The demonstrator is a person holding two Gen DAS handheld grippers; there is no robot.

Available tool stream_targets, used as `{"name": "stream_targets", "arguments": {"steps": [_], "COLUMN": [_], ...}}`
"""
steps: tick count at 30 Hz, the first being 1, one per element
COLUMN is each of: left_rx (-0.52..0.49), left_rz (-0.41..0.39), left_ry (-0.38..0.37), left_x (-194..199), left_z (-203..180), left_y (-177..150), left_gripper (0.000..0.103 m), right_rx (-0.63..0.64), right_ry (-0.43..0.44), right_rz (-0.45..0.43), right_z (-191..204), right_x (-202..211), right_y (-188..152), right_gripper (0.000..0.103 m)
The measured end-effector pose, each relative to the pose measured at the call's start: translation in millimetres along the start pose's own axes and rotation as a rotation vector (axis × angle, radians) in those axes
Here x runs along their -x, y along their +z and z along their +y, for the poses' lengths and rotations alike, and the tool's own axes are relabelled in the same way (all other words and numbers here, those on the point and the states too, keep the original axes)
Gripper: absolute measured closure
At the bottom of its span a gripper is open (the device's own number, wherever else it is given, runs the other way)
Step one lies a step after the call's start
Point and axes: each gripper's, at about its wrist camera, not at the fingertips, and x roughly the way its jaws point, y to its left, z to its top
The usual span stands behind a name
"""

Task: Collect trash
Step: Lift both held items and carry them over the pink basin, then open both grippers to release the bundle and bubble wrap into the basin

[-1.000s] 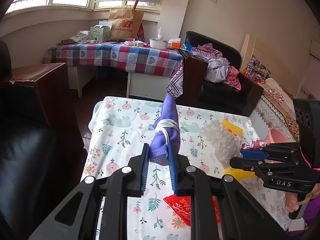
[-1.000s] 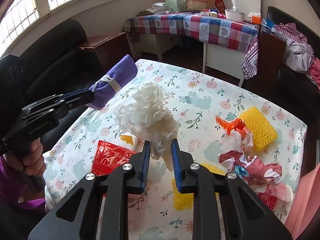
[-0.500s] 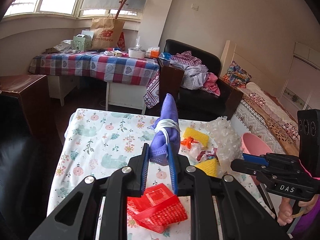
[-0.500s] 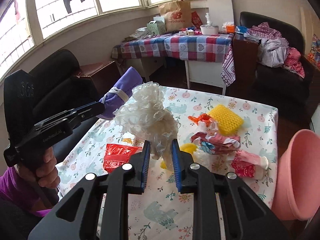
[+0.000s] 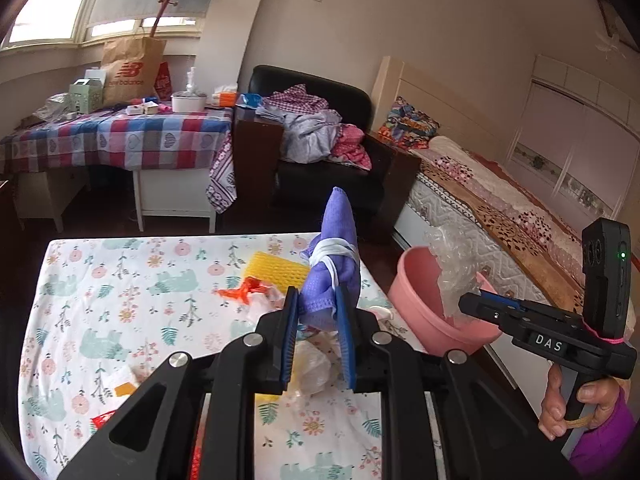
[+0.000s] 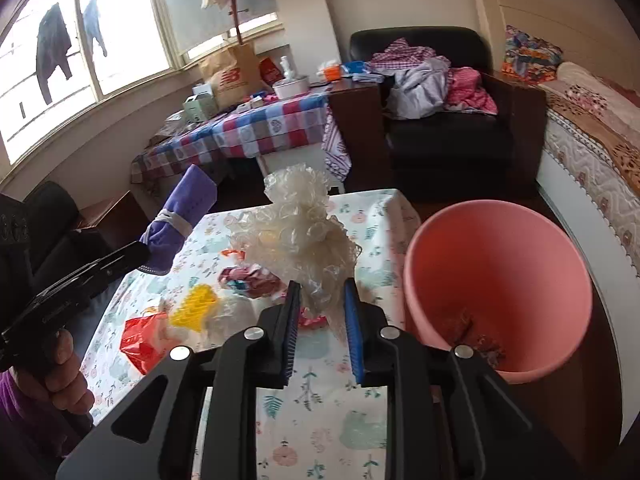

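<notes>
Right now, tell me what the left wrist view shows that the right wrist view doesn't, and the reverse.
Only the left wrist view shows the white wardrobe beyond the bed. Only the right wrist view shows the debris at the bottom of the pink bin and the clothes hanging outside the window. Both show the purple mask in the left gripper, the bubble wrap in the right gripper, and the floral table.

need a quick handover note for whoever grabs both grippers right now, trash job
Left gripper: shut on the purple cloth bundle, held above the floral table.
Right gripper: shut on the clear plastic wad, held up near the pink bin.
Done: both pieces are lifted; some scraps already lie in the bin.
Left: drop both into the bin, then collect the yellow foam net, orange scrap, red wrapper and crumpled papers from the table.
</notes>
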Motion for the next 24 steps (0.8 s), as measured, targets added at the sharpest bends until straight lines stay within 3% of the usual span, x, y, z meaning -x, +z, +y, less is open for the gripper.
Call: {"name": "stream_targets", "arguments": {"steps": [11, 24], "left_rx": [-0.132, -0.199], "left_rz": [0.088, 0.217], "left_ry": [-0.145, -0.195], "left_x": [-68, -140], "left_z": [-83, -143], "left_y": [3, -13], "left_gripper": [0.085, 0.085], "right_rx": [-0.182, -0.260], "right_ry": [-0.158, -0.243], "right_rz": [-0.022, 0.005], "right_z": [-84, -124], "right_x": [2, -17], "right_y": [-8, -21], "right_gripper": [0.081, 0.081]}}
